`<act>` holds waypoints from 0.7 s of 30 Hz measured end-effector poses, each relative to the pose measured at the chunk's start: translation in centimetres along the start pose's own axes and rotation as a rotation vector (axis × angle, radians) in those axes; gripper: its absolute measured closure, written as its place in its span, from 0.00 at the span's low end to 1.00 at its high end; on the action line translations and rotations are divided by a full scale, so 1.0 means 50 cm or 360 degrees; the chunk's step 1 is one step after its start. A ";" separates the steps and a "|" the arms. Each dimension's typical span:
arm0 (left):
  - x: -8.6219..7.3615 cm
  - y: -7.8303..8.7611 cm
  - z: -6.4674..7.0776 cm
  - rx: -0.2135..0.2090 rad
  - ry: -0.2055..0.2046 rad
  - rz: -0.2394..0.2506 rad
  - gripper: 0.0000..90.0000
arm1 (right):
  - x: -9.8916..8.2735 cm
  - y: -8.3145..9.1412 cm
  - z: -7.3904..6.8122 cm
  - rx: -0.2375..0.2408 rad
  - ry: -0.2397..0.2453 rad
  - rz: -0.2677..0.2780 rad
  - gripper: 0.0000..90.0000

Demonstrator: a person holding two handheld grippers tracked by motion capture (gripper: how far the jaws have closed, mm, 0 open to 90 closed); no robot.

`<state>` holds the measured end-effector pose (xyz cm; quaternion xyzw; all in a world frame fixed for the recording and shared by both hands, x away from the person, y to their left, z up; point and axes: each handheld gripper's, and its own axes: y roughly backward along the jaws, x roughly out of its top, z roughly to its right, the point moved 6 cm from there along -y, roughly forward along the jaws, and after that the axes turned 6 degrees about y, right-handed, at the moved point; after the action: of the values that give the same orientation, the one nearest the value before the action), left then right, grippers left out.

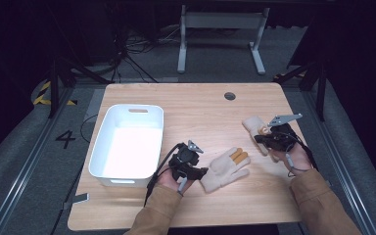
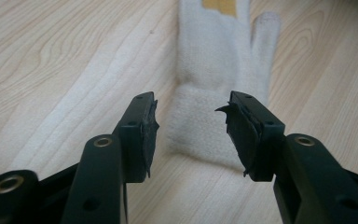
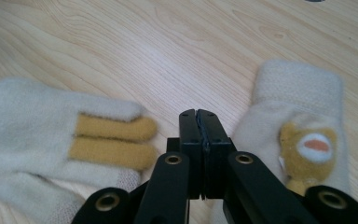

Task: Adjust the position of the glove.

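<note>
Plainly cream glove (image 2: pixel 219 70), yellow fingers

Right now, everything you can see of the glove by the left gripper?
The cream glove looks knitted and fuzzy, with two mustard-yellow middle fingers and a ribbed cuff. It lies flat on the wooden table, cuff toward the left gripper, whose open jaws stand either side of the cuff without pressing it. Nothing else touches it.

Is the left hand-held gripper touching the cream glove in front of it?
Apart. In the left gripper view, the left hand-held gripper has open jaws with the glove cuff beyond the pads and bare space beside each pad.
</note>
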<state>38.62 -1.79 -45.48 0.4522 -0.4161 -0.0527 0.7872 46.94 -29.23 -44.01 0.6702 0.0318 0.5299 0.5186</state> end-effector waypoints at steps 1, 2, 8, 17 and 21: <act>0.000 0.001 -0.001 0.0004 0.0008 0.0008 0.58 | 0.001 -0.002 -0.002 0.0009 -0.0002 0.0003 0.99; 0.001 0.002 -0.001 0.0007 0.0010 0.0013 0.58 | 0.002 -0.005 -0.003 0.0012 0.0000 0.0006 0.99; -0.002 0.006 0.001 -0.0008 0.0007 0.0023 0.56 | 0.014 -0.021 -0.012 0.0019 -0.0037 0.0022 0.99; -0.013 0.016 0.009 -0.0042 -0.0012 -0.0025 0.50 | 0.035 -0.063 -0.041 0.0089 0.0036 -0.0011 0.99; -0.016 0.017 0.007 -0.0040 -0.0003 -0.0035 0.48 | 0.036 -0.084 -0.050 0.0128 0.0042 -0.0031 1.00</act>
<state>37.62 -1.17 -45.23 0.4467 -0.4109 -0.0671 0.7919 48.01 -24.59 -46.10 0.6831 0.0666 0.5320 0.4959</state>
